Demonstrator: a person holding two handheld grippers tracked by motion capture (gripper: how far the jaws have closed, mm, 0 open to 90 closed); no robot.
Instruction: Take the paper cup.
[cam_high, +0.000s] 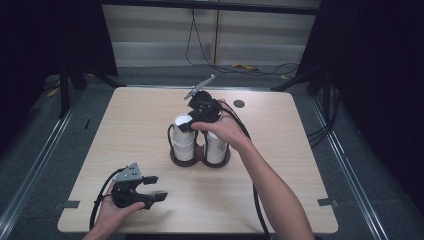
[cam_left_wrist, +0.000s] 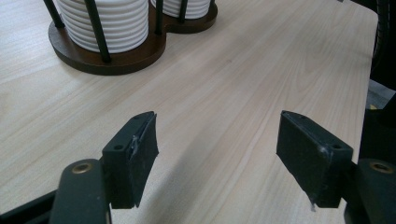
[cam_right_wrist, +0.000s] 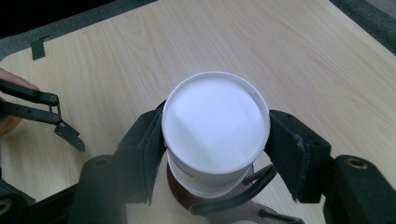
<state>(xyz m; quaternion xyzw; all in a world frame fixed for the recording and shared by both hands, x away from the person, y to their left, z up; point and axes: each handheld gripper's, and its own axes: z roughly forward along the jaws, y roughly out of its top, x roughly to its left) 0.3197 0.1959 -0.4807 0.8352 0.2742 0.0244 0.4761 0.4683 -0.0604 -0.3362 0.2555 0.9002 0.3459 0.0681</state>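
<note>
At the near left corner of the pale wooden table (cam_high: 280, 165), we rest our left gripper (cam_high: 153, 188) on the surface, hand low at the edge, its cable looping beside it. Its jaws stand apart with bare wood between them, gripping nothing; in the left gripper view (cam_left_wrist: 217, 140) the two black pads frame an empty strip of tabletop, and the holder's dark base lies well beyond them.

At the middle of the table stands the dark wooden cup holder (cam_high: 176, 160), a two-bay base with thin black upright rods. Its left bay carries a stack of white paper cups (cam_high: 184, 147); its right bay carries a second white stack (cam_high: 216, 147), partly covered by our right hand.

Reaching in from the lower right, our right gripper (cam_high: 186, 125) sits at the top of the left stack. Its jaws are closed on the topmost cup (cam_high: 182, 120). In the right gripper view (cam_right_wrist: 215, 135), the pads press against opposite sides of that cup (cam_right_wrist: 215, 126) just under its rim, its white bottom facing the camera, the holder's rods and base below it. Farther off in that view, the left gripper's jaws show at the table's edge.
</note>
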